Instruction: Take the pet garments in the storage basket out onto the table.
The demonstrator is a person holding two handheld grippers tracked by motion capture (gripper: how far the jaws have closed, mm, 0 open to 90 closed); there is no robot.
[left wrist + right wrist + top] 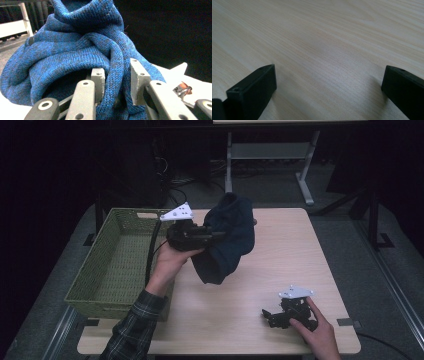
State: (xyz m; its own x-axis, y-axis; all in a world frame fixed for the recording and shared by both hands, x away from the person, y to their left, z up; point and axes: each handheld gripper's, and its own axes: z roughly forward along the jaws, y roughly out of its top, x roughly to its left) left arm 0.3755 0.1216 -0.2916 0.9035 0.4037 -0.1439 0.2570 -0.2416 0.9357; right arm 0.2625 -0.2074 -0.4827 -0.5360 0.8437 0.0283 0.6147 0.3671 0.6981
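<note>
Left gripper (212, 234), its jaws pinching a bunched fold of the blue knitted garment (227, 240), is holding it clear above the table (280, 255) just beside the green basket (100, 265), likely its destination. Right gripper (270, 316) is resting on the table, jaws spread, gripping nothing.

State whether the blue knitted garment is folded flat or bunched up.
Bunched up. The garment hangs in twisted folds from the left gripper, whose jaws pinch a rope of knit, and droops above the table.
</note>
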